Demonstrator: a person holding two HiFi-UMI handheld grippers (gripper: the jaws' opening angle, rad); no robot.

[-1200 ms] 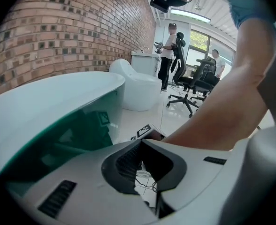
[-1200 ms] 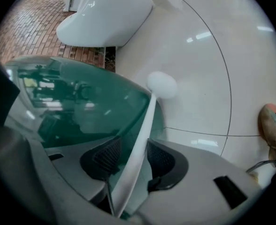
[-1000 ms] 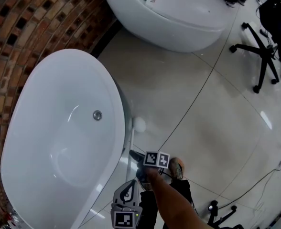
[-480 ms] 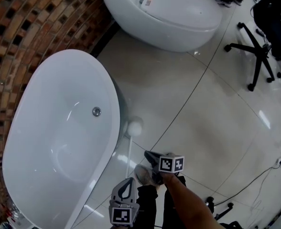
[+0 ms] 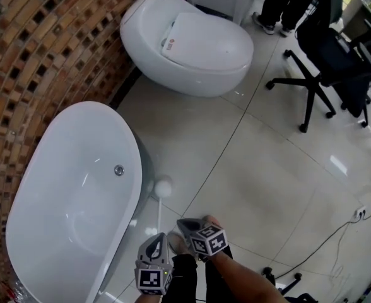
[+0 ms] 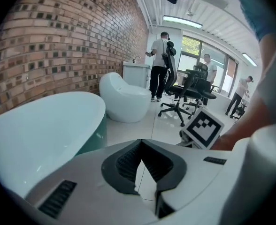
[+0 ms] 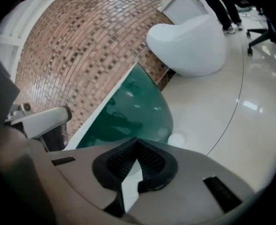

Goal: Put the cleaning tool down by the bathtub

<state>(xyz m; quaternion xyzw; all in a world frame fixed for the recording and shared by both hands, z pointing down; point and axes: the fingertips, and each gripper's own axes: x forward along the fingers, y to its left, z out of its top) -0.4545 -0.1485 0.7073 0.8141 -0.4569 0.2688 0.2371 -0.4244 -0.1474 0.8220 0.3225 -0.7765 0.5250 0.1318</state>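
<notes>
The bathtub lies along the brick wall at left. The cleaning tool lies on the floor, just beside the bathtub's right side. The toilet stands behind the bathtub, and the office chair stands to the toilet's right.

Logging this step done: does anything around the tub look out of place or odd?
Nothing stands out. The brush lies flat on the floor beside the tub, head toward the toilet; no spill or damage shows.
</notes>
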